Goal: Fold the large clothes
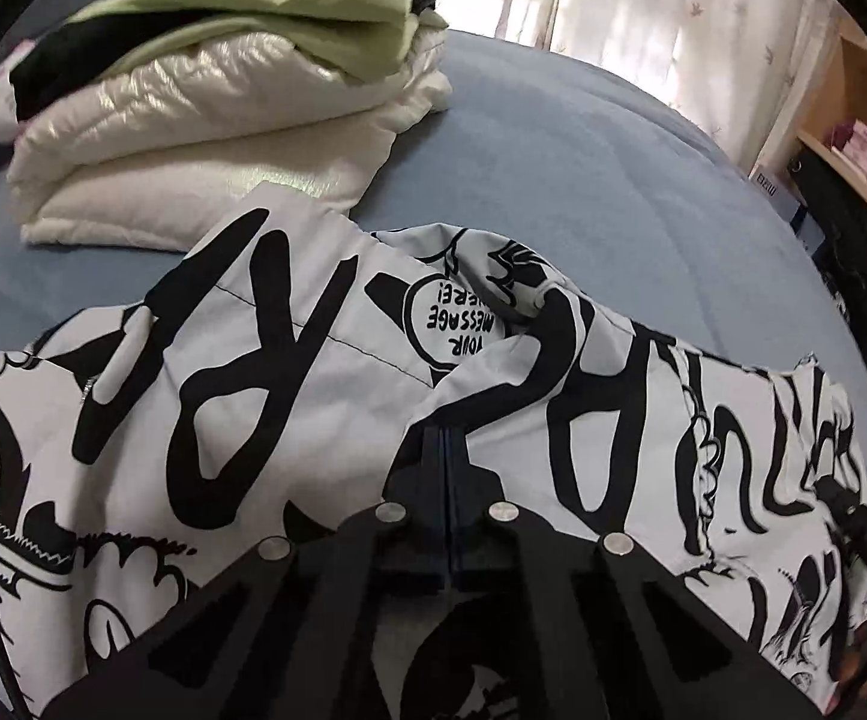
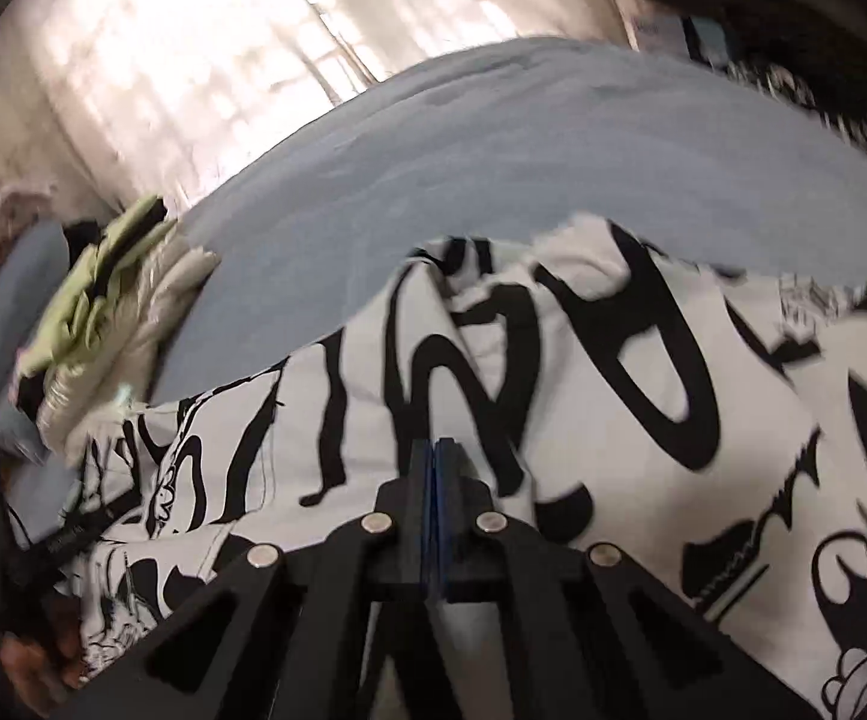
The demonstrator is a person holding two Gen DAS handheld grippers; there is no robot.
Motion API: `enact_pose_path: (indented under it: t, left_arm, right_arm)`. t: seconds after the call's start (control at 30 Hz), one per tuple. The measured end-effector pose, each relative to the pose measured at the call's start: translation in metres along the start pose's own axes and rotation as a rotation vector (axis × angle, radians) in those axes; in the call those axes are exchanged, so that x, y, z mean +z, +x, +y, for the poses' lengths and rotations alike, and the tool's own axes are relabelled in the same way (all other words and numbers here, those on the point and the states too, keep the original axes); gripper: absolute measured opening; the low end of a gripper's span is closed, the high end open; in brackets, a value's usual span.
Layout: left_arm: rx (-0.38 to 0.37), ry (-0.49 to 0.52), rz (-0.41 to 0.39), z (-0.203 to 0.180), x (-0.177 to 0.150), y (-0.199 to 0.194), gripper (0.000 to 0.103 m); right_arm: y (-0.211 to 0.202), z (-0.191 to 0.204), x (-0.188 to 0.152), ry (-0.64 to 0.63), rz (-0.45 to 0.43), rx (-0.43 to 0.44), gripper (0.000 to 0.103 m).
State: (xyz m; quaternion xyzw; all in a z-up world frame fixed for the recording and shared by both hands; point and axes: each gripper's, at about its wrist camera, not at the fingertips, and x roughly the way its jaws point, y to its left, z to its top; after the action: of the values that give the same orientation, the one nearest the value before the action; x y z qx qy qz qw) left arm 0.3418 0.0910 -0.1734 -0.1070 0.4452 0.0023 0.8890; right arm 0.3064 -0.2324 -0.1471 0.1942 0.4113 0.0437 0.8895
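Left wrist view — one printed jacket [image 1: 253, 396], two folded garments [image 1: 223, 120].

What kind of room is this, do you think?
Most likely a bedroom: clothes lie on a blue bedsheet, with sheer curtains over a window behind it and a wooden shelf alongside.

A bed covered with a plain blue sheet [image 1: 553, 144] fills the middle of both views. Behind it hang sheer white curtains [image 1: 661, 6] printed with small pale motifs; daylight passes through them and a window frame shows as a shadow. At the right edge of the left wrist view stands a light wooden shelf unit [image 1: 853, 138] holding pink and blue boxes and dark items. The right wrist view is blurred; its curtain [image 2: 193, 60] is brightly backlit
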Motion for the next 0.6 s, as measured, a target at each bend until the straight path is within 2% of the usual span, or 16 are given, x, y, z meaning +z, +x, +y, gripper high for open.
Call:
enact_pose_path:
  t: [0.2, 0.27, 0.43, 0.6]
  left_arm:
    - [-0.004, -0.023, 0.026, -0.001, -0.002, -0.014, 0.001]
    - [0.006, -0.017, 0.025, -0.001, -0.010, -0.033, 0.004]
    - [0.010, -0.011, 0.025, -0.003, -0.028, -0.076, 0.009]
    - [-0.003, -0.012, 0.048, -0.003, -0.060, -0.132, 0.014]
  right_arm:
    - [-0.011, 0.014, -0.004, -0.022, -0.001, -0.029, 0.003]
    - [-0.020, 0.017, -0.005, -0.012, -0.002, -0.015, 0.003]
    - [-0.063, 0.034, -0.019, -0.011, -0.031, 0.023, 0.003]
    - [-0.116, 0.055, -0.044, -0.028, -0.072, 0.063, 0.004]
